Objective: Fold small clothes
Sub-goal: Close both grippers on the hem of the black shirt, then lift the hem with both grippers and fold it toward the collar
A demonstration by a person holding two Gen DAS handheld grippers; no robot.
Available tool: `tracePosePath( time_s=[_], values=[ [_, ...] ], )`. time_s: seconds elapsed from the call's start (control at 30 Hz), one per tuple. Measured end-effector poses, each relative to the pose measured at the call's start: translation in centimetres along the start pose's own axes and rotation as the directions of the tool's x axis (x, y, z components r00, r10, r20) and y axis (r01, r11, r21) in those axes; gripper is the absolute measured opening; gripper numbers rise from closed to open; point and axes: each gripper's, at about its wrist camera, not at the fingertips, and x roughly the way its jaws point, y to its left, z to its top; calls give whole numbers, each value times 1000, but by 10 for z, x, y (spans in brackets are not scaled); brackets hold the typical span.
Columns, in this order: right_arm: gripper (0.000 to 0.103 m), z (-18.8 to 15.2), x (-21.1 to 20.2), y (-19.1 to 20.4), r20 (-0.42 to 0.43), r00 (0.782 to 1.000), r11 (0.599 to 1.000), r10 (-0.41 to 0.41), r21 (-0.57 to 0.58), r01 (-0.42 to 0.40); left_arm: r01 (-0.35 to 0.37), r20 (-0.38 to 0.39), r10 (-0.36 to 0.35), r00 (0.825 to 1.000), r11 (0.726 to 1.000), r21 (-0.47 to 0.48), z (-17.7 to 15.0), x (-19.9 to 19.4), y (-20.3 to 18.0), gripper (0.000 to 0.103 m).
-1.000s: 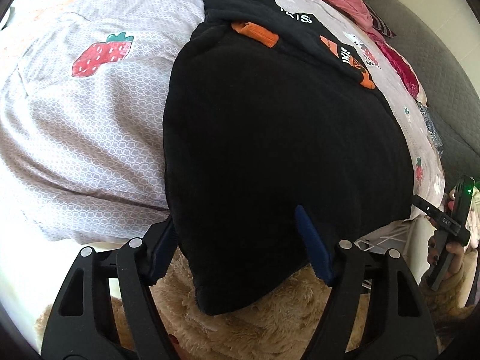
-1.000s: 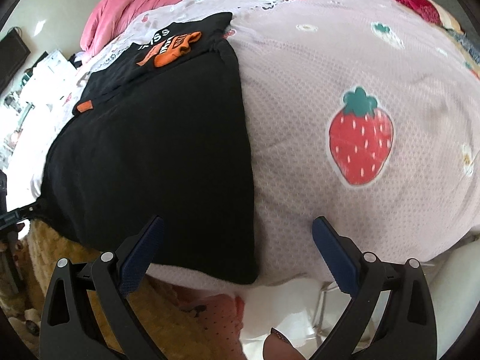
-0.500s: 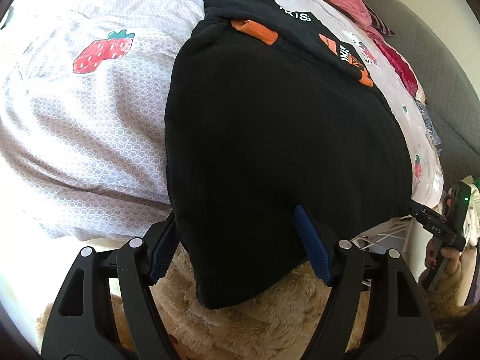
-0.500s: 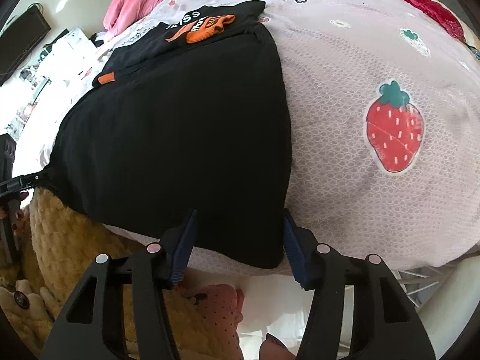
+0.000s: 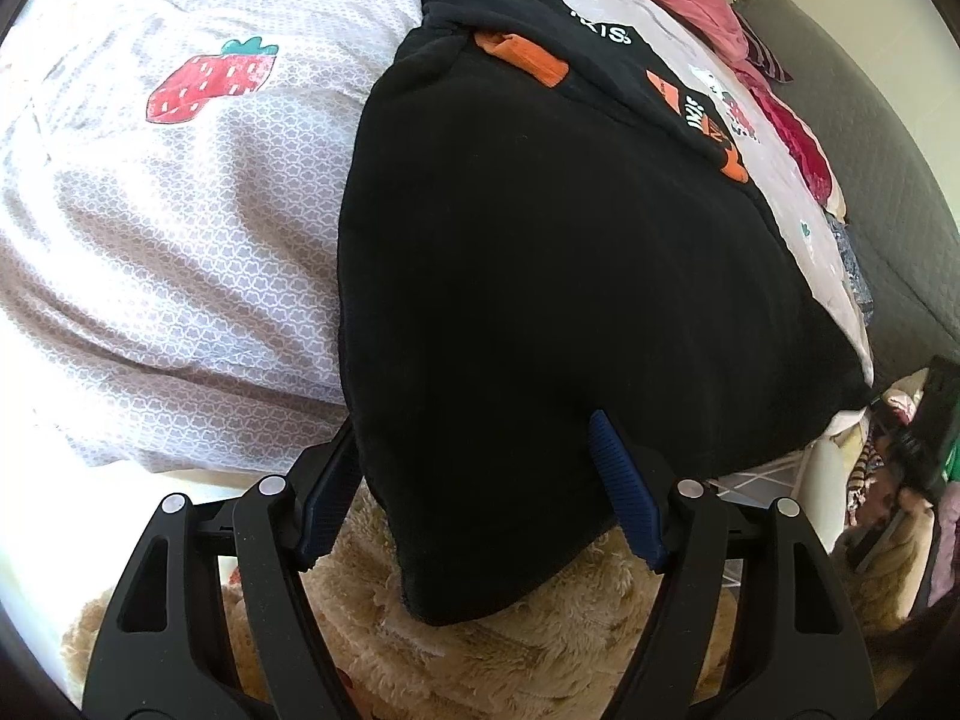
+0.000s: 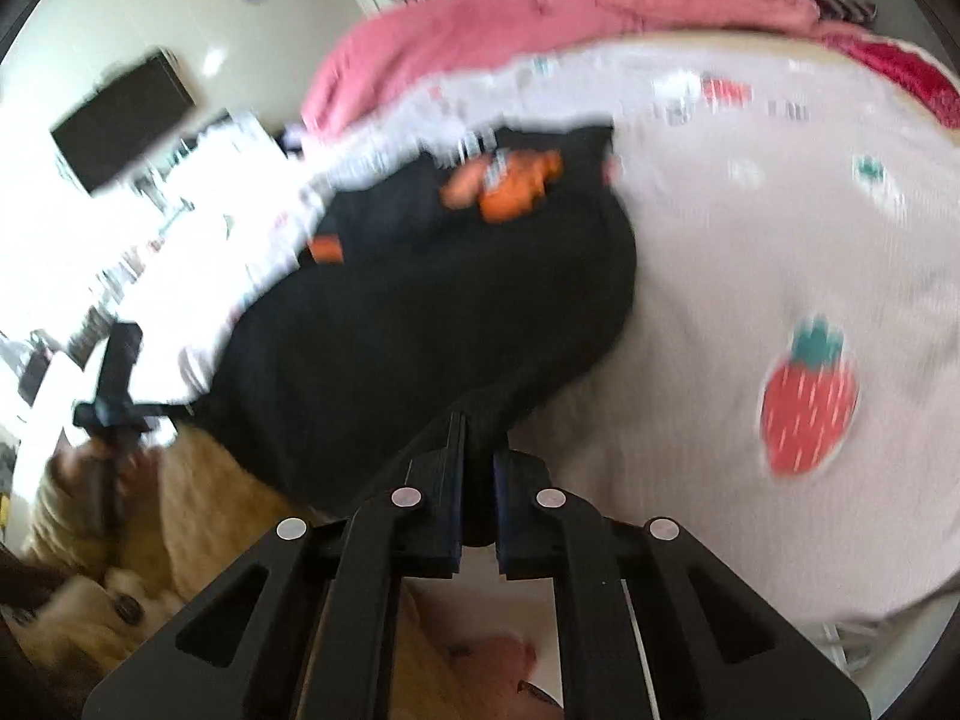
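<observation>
Across the centre of both views, a black garment [image 5: 558, 276] with orange patches lies on a strawberry-print bedsheet [image 5: 180, 192], its near edge overhanging a tan fleece [image 5: 480, 660]. Right gripper [image 6: 478, 450]: jaws have just been closing and now pinch the garment's near corner. Left gripper [image 5: 474, 492]: jaws partly apart and closing slightly, straddling the other near corner; contact with the cloth cannot be confirmed.
</observation>
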Motion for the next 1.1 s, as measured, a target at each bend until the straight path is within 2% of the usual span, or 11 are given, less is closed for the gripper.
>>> tracePosePath(
  time_s=[0.07, 0.13, 0.17, 0.23, 0.3, 0.4, 0.5, 0.67, 0.83, 0.97, 1.1],
  values=[
    [7, 14, -9, 0, 55, 998, 1000, 10, -3, -10, -18, 11, 18, 1000, 1000, -3, 1, -1, 0, 53],
    [7, 26, -16, 1, 92, 996, 1000, -5, -11, 6, -19, 17, 19, 1000, 1000, -2, 4, -3, -1, 33],
    [7, 30, -17, 0, 102, 995, 1000, -8, -11, 9, -29, 22, 29, 999, 1000, -4, 5, -4, -1, 27],
    [7, 38, -16, 1, 122, 992, 1000, -13, -3, 14, -42, 39, 42, 998, 999, -8, 9, -8, 1, 8],
    [7, 42, -16, 1, 133, 991, 1000, -18, 6, 17, 1, 58, 0, 998, 1000, -18, 13, -13, 3, 4],
    [7, 45, -16, 0, 150, 989, 1000, -18, 24, 15, 47, 109, -46, 993, 999, -9, 19, -26, -2, 3],
    [7, 48, -18, -5, 175, 984, 998, -29, 59, 19, 105, 174, -100, 980, 994, -19, 29, -40, -3, 3],
    [7, 57, -21, -14, 205, 978, 993, -47, 111, 24, 206, 261, -186, 947, 977, -52, 49, -57, 1, 3],
    [7, 73, -23, -16, 265, 962, 990, -62, 136, 26, 289, 357, -246, 901, 955, -72, 78, -77, 7, 2],
    [7, 90, -20, -17, 307, 949, 989, -68, 149, 23, 335, 395, -280, 875, 939, -77, 102, -83, 8, 2],
    [7, 107, -16, -17, 329, 940, 988, -84, 147, 37, 350, 434, -288, 853, 934, -68, 122, -86, 5, 2]
  ],
)
